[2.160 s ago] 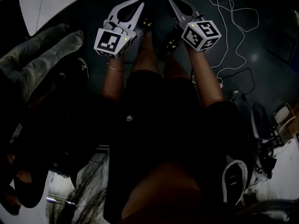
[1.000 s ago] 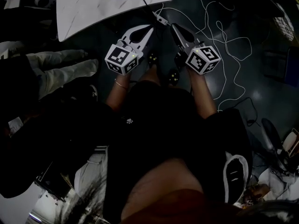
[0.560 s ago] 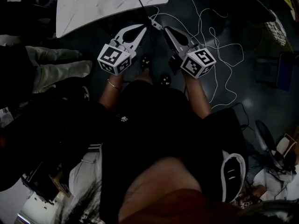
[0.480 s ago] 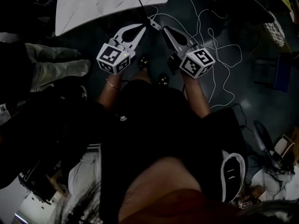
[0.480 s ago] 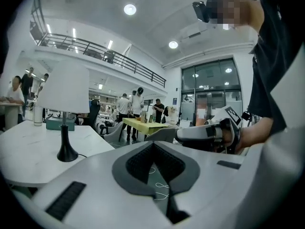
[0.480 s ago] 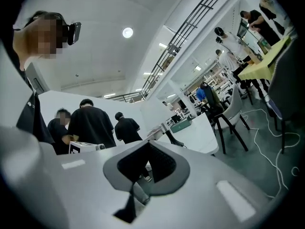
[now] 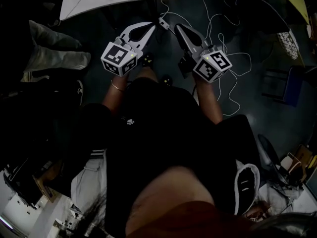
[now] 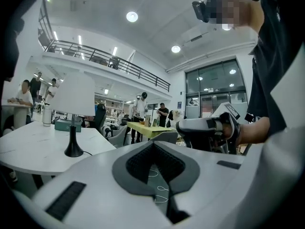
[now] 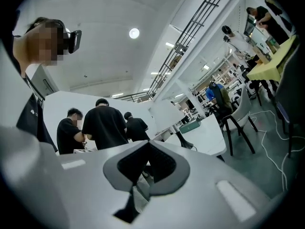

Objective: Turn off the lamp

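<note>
In the left gripper view the table lamp stands at the left of the frame, on the white table. It has a pale box shade on a thin dark stem and a small flared black base. It looks light and top-heavy, so a sideways push would probably tip it. The shade looks thin and easily dented and is no place to grip. The stem or the base is the stiffer hold, though a switch wants only a press. Its dark cord drops from the table edge at the top of the head view. A small pale block sits on the cord lower down; it may be an inline switch, but I cannot tell.

Below the table in the head view, the left gripper points up toward that cord. Its jaws are brought together at the tips, with nothing between them. Just to its right is the right gripper, with its jaws also closed and empty. Neither touches the lamp. Loose white cables sprawl on the dark floor at the upper right.
</note>
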Demonstrator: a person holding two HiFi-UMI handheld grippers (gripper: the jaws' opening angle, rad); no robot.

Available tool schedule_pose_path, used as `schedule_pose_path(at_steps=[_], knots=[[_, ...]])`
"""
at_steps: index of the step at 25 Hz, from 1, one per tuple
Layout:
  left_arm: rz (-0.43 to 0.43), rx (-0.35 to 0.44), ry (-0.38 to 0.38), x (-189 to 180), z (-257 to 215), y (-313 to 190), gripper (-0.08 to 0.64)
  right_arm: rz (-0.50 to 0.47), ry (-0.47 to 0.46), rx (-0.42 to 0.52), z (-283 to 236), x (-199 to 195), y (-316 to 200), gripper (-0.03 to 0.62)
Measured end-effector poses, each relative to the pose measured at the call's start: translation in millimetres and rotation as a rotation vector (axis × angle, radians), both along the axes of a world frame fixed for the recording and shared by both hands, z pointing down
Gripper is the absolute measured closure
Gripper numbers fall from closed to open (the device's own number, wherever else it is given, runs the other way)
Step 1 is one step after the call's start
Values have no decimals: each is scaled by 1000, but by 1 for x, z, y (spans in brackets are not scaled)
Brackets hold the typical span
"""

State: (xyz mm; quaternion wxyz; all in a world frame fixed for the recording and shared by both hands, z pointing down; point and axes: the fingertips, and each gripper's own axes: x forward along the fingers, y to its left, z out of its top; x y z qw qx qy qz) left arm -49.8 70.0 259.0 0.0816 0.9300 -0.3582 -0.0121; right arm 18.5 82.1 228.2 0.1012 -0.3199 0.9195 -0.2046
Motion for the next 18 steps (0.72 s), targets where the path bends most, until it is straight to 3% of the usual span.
schedule_pose_path(at_steps=[9,18], knots=[[-19,11,28,0,-7,23,554,-24,-32,27,-14,1,27,592],[-18,25,-10,1,6,19,554,-22,-57,37,-17,6,15,592]])
